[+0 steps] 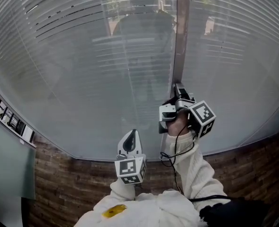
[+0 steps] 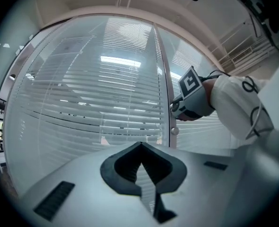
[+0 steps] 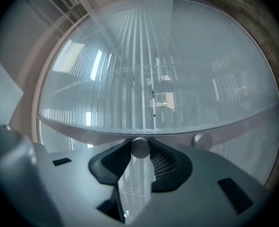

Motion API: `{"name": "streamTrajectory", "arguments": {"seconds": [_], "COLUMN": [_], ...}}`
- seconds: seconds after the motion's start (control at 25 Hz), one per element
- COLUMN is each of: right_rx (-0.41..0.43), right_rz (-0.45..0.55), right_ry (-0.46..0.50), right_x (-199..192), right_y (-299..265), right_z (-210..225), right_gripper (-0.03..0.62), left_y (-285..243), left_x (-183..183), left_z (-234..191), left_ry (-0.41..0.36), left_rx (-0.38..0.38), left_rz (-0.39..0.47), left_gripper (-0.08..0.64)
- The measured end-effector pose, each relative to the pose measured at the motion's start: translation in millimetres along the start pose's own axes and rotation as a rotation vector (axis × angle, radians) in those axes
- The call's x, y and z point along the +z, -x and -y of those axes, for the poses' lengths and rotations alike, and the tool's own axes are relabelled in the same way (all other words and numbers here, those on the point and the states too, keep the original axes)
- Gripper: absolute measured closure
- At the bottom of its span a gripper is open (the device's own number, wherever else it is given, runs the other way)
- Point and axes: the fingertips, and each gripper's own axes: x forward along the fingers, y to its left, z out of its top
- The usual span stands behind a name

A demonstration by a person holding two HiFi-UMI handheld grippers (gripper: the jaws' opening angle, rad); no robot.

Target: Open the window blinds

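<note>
Horizontal white blinds (image 1: 106, 56) hang behind the glass, their slats nearly flat against it, with a few gaps near the top. A vertical frame post (image 1: 179, 41) divides the window. My right gripper (image 1: 173, 105) is at that post, rolled on its side, shut on a small round grey knob (image 3: 140, 147) that sits between its pads. My left gripper (image 1: 130, 143) hangs lower and to the left, close to my body, pointing at the glass with its jaw tips together and nothing in them. In the left gripper view the right gripper (image 2: 178, 109) shows against the post.
A second round knob (image 3: 202, 140) sits on the post (image 2: 165, 79) just beside the held one, seen also as the knob (image 2: 174, 131) below the right gripper. Under the window runs a brick-pattern wall (image 1: 73, 183). A strip of small pictures (image 1: 9, 115) hangs at the left.
</note>
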Motion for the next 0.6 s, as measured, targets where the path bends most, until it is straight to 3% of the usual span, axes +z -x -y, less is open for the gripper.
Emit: {"name": "streamTrajectory", "arguments": {"seconds": [0.2,0.28,0.32,0.4,0.48,0.52,0.6], "right_rx": [-0.005,0.002,0.011,0.053,0.099,0.104,0.063], "right_rz": [0.005,-0.006,-0.018,-0.071,-0.139,-0.170,-0.232], "right_ry": [-0.259,-0.269,-0.230,-0.059,0.217,0.409,0.940], "right_x": [1.8,1.9,1.8,-1.9,-6.9,-7.9,-8.8], "right_y": [-1.2,-1.4,-1.5,-0.6,3.8,8.1,19.4], "right_z": [11.0,11.7,10.5,1.1,-9.5,-11.2,-3.7], "right_gripper": [0.460,0.460,0.460,0.460,0.459,0.459,0.444], "left_y": [0.8,1.0,0.9,1.2,2.3,2.9,3.9], "left_x": [8.5,8.4,6.7,3.6,2.9,2.7,0.9], "left_z": [-2.1,0.3,1.6,3.3,3.9,3.8,2.3], "left_ry": [-0.013,-0.015,-0.018,-0.022,-0.022,-0.022,-0.018], "left_rx": [0.010,0.004,-0.002,-0.010,-0.012,-0.011,-0.007], "left_rz": [0.003,0.006,0.006,0.005,0.003,0.003,0.000], "left_gripper": [0.561,0.561,0.561,0.561,0.561,0.561,0.561]}}
